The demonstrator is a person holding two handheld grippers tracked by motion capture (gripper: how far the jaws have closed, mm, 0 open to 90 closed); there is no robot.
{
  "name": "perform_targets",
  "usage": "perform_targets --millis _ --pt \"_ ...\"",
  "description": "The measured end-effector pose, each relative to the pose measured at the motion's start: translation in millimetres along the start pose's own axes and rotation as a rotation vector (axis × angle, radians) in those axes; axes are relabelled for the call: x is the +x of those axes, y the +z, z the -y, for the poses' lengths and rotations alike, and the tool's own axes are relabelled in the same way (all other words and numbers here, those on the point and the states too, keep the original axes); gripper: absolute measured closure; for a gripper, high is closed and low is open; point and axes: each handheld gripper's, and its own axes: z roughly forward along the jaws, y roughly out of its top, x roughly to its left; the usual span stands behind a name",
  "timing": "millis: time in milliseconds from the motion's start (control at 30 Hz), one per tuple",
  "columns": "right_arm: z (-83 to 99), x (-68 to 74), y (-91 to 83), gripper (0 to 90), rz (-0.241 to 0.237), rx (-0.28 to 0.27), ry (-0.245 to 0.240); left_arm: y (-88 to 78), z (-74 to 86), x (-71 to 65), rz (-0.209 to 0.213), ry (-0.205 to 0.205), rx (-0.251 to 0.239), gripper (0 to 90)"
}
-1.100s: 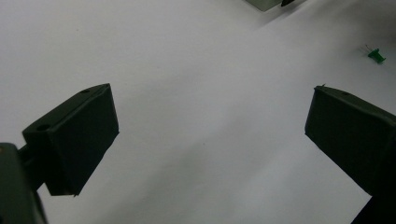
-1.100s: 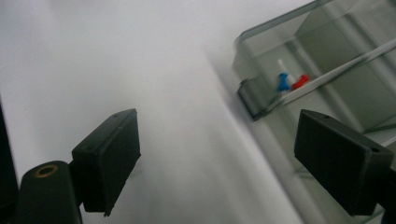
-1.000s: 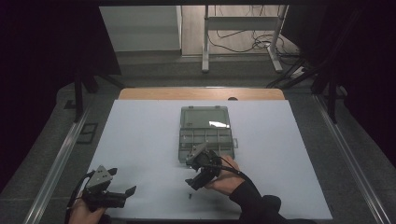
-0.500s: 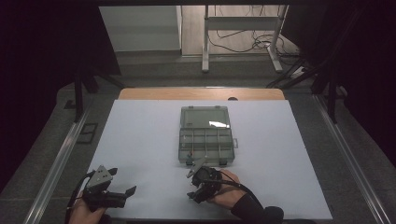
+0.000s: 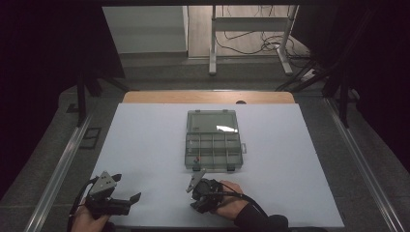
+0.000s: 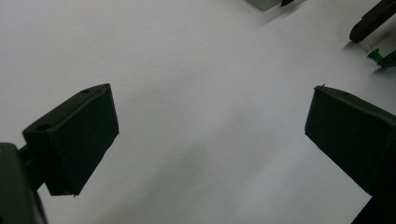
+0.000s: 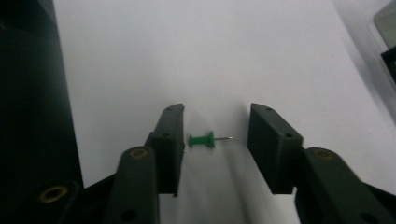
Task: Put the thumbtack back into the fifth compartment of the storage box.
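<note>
A green push pin (image 7: 204, 139) is seen lying on its side on the white table (image 5: 145, 145), between the parted jaws of the right gripper (image 7: 215, 135). Its flat head touches one jaw. Just beyond, a clear compartment box (image 5: 212, 140) is laid open. The left gripper (image 6: 210, 135) is held wide apart, near the table's front edge.

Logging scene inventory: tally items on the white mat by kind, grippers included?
Grippers: 2 (left, right)
Compartment box: 1
Green pushpin: 1
Total: 4
</note>
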Motion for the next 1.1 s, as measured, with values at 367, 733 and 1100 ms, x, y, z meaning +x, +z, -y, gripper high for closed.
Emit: perform_targets --millis 367,733,1100 --pt "-1.0 -0.4 -0.8 68.6 -0.008 0.008 0.002 0.0 0.0 0.0 0.000 0.000 0.000 3.0" --pt "-0.7 -1.5 -1.4 68.6 -0.014 -0.001 0.012 0.0 0.0 -0.1 0.000 0.000 -0.001 3.0" --pt "-2.9 -8.2 -12.2 68.5 -0.001 -0.028 0.023 0.0 0.0 -0.1 0.000 -0.001 0.000 3.1"
